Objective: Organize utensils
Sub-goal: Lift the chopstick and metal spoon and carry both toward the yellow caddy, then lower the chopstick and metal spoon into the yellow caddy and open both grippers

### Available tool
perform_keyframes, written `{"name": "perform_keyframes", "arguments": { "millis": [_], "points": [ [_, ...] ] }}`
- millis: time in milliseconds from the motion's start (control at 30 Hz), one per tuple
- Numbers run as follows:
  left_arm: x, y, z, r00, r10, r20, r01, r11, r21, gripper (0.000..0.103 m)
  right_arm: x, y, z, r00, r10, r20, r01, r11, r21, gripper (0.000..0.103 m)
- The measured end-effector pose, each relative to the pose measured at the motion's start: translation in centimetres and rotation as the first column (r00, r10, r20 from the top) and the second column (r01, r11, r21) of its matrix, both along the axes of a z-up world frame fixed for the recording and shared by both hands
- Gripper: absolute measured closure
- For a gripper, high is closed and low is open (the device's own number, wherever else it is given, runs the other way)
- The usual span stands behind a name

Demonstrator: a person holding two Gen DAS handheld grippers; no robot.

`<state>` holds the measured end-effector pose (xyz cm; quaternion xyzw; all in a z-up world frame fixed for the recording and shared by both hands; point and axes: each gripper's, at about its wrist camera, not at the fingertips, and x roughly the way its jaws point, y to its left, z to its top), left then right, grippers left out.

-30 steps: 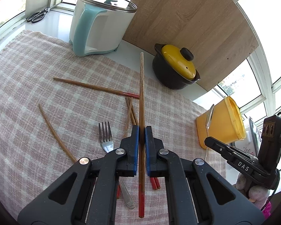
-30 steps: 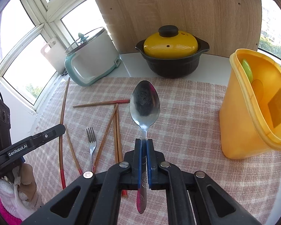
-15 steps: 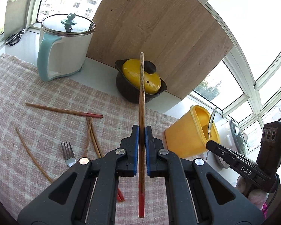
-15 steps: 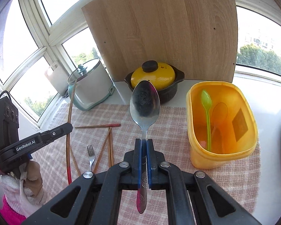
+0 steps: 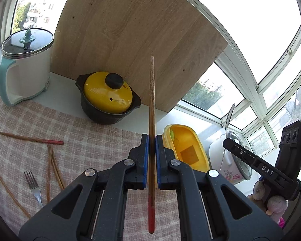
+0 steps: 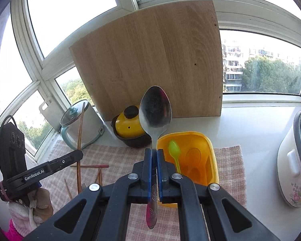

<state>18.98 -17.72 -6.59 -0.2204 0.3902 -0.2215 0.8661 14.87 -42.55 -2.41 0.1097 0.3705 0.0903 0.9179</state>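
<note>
From the left wrist, the left tongs (image 5: 152, 146) are clamped on a chopstick (image 5: 151, 104) pointing straight ahead, the yellow bin (image 5: 187, 150) just right of it; from the right wrist, the right tongs (image 6: 154, 160) grip a spoon (image 6: 155, 110), its bowl ahead, the bin directly below-right, nearer this hand.

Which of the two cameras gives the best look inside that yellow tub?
The right wrist view: the yellow tub faces the camera open, showing a green spoon inside. In the left wrist view the tub sits partly behind the left claw, with only a sliver of green visible.
</note>
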Motion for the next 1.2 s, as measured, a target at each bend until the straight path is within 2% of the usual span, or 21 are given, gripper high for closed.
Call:
{"name": "perform_keyframes", "arguments": {
  "millis": [433, 600, 800, 1033, 1200],
  "points": [
    [3.6, -6.4, 1.4, 0.998, -0.012, 0.055, 0.013, 1.000, -0.006, 0.099, 3.0, -3.0, -1.3, 0.997, -0.066, 0.039, 0.067, 0.997, -0.042, 0.101],
    [4.6, -9.0, 2.2, 0.993, -0.020, 0.115, 0.019, 1.000, 0.008, 0.099, 3.4, -3.7, -2.5, 0.996, -0.079, 0.033, 0.081, 0.996, -0.046, 0.101],
    [5.5, -12.3, 2.2, 0.983, -0.038, 0.182, 0.027, 0.998, 0.063, 0.099, 3.6, -4.7, -3.9, 0.996, -0.085, 0.014, 0.085, 0.996, -0.038, 0.101],
    [6.1, -14.6, 0.9, 0.979, -0.069, 0.193, 0.047, 0.992, 0.116, 0.099, 3.5, -5.5, -4.6, 0.996, -0.085, -0.009, 0.084, 0.996, -0.040, 0.101],
    [6.4, -15.0, -0.1, 0.982, -0.084, 0.170, 0.063, 0.991, 0.122, 0.099, 3.3, -6.3, -5.1, 0.996, -0.088, -0.028, 0.087, 0.996, -0.021, 0.101]
  ]
}}
